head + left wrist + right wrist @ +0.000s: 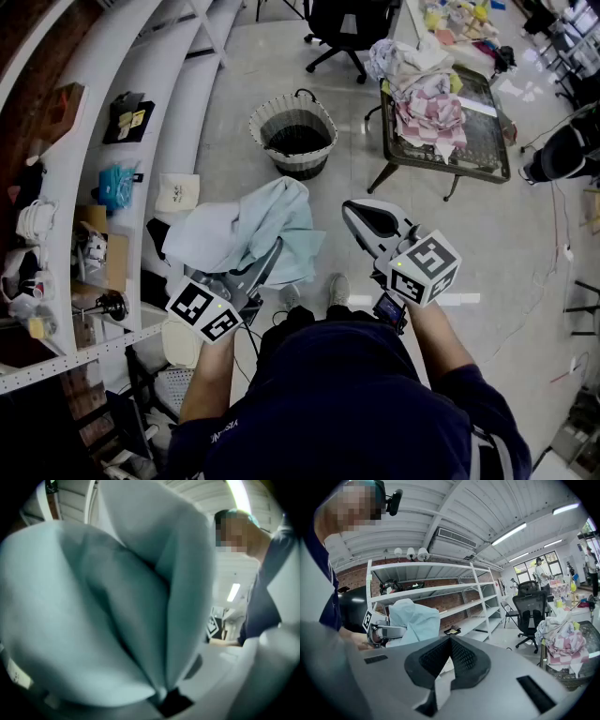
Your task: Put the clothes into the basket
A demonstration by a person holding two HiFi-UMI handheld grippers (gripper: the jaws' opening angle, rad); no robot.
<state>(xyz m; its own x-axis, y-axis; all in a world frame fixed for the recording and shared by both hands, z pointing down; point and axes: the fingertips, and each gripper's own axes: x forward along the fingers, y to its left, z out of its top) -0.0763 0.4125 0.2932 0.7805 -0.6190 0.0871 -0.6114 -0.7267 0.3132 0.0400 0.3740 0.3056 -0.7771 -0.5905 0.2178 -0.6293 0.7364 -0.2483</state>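
Observation:
A light blue garment (246, 230) hangs bunched from my left gripper (270, 255), which is shut on a fold of it. In the left gripper view the garment (108, 611) fills most of the picture and is pinched at my left gripper (164, 694). The round woven basket (292, 136) stands on the floor ahead, dark inside. My right gripper (356, 211) is held level at the right, shut with nothing in it; its tips meet in the right gripper view (450, 640). The garment (414, 620) also shows there at the left.
A small metal table (487, 159) to the basket's right carries a heap of pink and white clothes (427, 103). White shelving (112, 141) with small items lines the left. An office chair (349, 26) stands at the back. The person's feet (337, 289) are just below the garment.

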